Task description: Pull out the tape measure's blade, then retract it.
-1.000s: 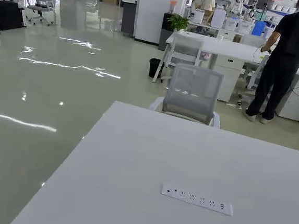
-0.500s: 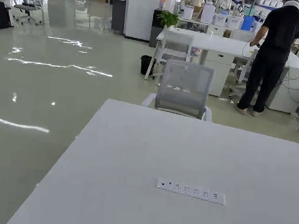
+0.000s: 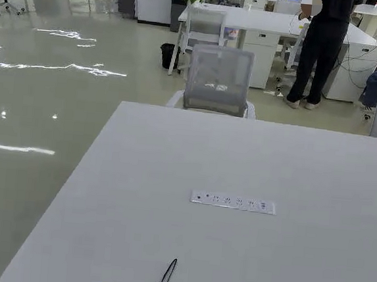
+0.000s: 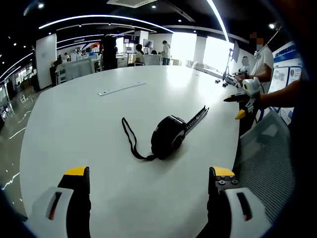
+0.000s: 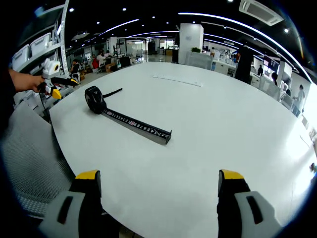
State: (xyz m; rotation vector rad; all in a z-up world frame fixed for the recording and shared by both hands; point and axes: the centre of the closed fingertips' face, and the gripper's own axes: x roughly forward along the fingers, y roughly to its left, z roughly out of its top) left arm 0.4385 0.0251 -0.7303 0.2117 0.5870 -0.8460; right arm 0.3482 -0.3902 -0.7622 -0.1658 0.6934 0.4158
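I am holding my left tongs (image 4: 148, 172) and right tongs (image 5: 159, 174) apart and empty, short of the tape measure (image 5: 94, 98) lying near the worktop (image 5: 223, 114) edge, its blade (image 5: 137, 127) out, where an unsteadied retraction risks whipping the case off.

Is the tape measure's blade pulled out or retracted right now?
Pulled out. The blade lies flat on the table, stretching away from the case, its markings showing.
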